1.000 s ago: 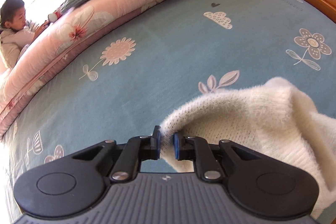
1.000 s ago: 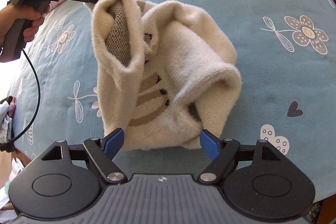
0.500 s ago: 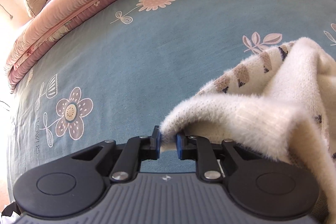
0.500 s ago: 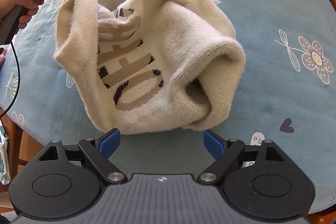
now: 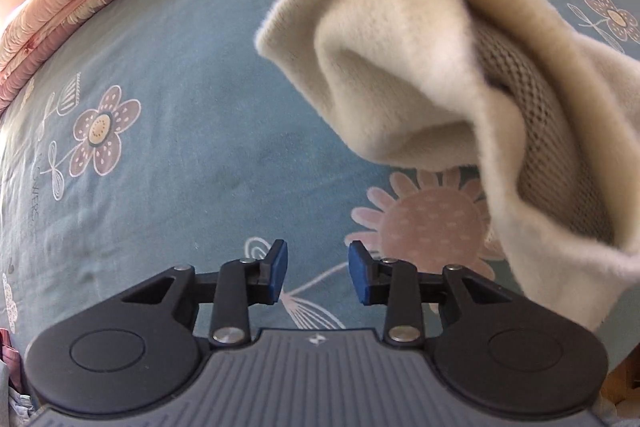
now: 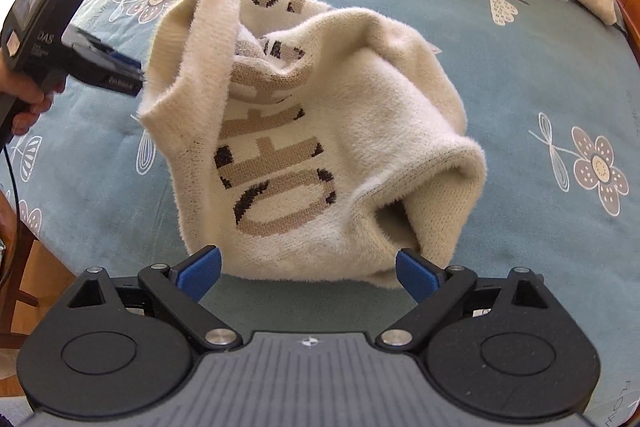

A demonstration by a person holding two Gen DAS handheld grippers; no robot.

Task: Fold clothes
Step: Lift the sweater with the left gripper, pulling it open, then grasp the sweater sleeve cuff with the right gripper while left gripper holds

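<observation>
The fluffy cream knitted sweater (image 6: 320,131) lies crumpled on the blue flowered bedsheet (image 6: 520,87), unfolded; left tongs (image 5: 316,269), just opening, and right tongs (image 6: 308,273) both gape empty.

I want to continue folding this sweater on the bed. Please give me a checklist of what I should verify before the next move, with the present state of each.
1. Left gripper free of cloth: ok. Its jaws have just been opening and nothing is between them.
2. Right gripper ready to grasp: ok. Its jaws have just been opening, stand wide and do not press on the sweater.
3. Sweater lies flat: not ok. It is bunched up, with one edge standing upright.
4. Both sleeves located: cannot tell. Only one opening shows.
5. Room to spread it out: ok. Bare bed sheet lies on each side of the sweater.
</observation>
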